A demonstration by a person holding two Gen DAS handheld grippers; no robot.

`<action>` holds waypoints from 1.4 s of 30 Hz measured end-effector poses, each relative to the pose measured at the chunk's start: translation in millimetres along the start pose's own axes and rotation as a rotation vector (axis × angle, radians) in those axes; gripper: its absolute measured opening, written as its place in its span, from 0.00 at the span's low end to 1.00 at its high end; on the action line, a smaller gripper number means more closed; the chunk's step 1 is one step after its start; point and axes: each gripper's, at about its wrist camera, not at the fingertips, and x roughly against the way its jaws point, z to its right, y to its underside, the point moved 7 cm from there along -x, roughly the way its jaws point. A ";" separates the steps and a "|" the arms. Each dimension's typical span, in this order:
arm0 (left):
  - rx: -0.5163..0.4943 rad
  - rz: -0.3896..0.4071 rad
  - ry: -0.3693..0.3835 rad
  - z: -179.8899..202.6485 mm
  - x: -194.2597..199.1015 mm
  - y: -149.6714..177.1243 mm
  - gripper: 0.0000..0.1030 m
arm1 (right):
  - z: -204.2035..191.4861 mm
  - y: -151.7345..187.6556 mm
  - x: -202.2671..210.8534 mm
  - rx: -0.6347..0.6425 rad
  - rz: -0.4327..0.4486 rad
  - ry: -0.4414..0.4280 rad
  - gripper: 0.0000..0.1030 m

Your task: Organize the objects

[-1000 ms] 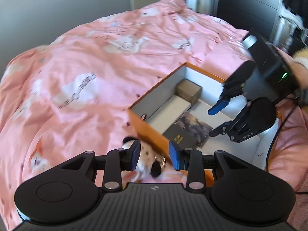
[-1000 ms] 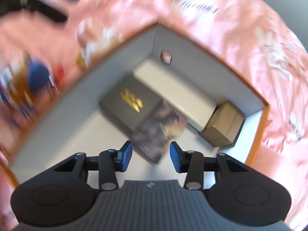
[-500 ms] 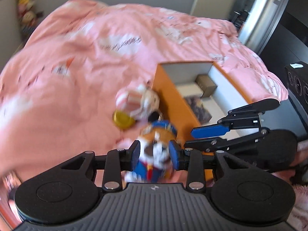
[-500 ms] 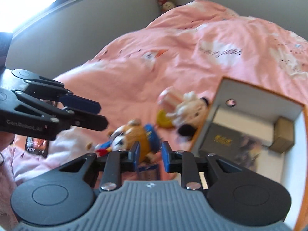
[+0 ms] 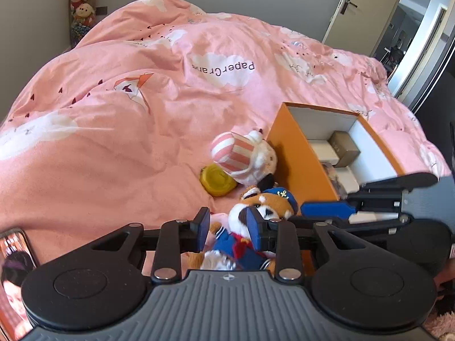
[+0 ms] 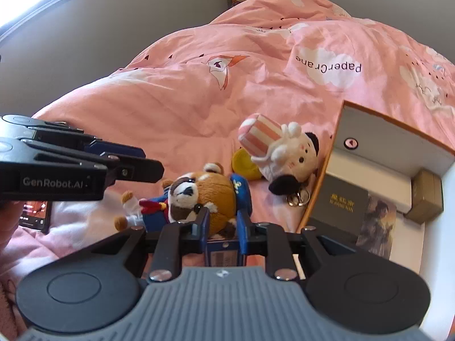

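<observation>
A brown plush dog in a blue sailor suit [image 5: 264, 207] [image 6: 210, 193] lies on the pink duvet beside an orange box [image 5: 298, 153] [image 6: 398, 130]. A white plush with a striped pink hat [image 5: 247, 156] [image 6: 284, 147] leans against the box wall, next to a yellow lid [image 5: 217, 180] [image 6: 244, 164]. My left gripper [image 5: 229, 226] is open, its fingers either side of the dog's body. My right gripper [image 6: 224, 223] is open just above the dog's back, and shows side-on in the left wrist view [image 5: 335, 213]. The left gripper shows side-on in the right wrist view [image 6: 136, 164].
The box holds a dark book [image 6: 341, 201], a picture card [image 6: 375, 221], a white box [image 6: 369, 179] and a small brown carton [image 5: 342, 147] [image 6: 426, 196]. A phone [image 5: 14, 278] [image 6: 34, 213] lies at the left. A door [image 5: 366, 11] stands at the back right.
Both grippers swung away from over the box to the toys beside it and came lower and closer to the sailor dog. The toys have not moved.
</observation>
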 end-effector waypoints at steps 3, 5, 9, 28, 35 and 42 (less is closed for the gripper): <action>-0.055 -0.020 -0.011 -6.7 -0.1 -8.5 0.35 | 1.3 -16.6 -6.1 0.025 -0.013 -0.016 0.22; -0.093 -0.041 0.004 -12.4 0.0 -18.8 0.35 | 3.3 -30.2 -9.1 0.055 -0.026 -0.020 0.22; -0.187 -0.089 0.014 -22.1 -4.9 -42.1 0.35 | 14.3 -59.5 -20.0 0.138 -0.049 0.022 0.22; -0.446 -0.238 -0.047 -44.8 -72.7 -76.6 0.35 | 22.6 -81.0 -126.8 0.546 -0.246 0.158 0.58; -0.458 -0.221 -0.034 -47.2 -73.6 -82.6 0.33 | 24.9 -101.7 -124.2 0.491 -0.212 0.135 0.49; -0.465 -0.210 -0.072 -54.1 -65.8 -92.2 0.33 | -4.5 -123.9 -108.5 0.480 -0.124 -0.003 0.48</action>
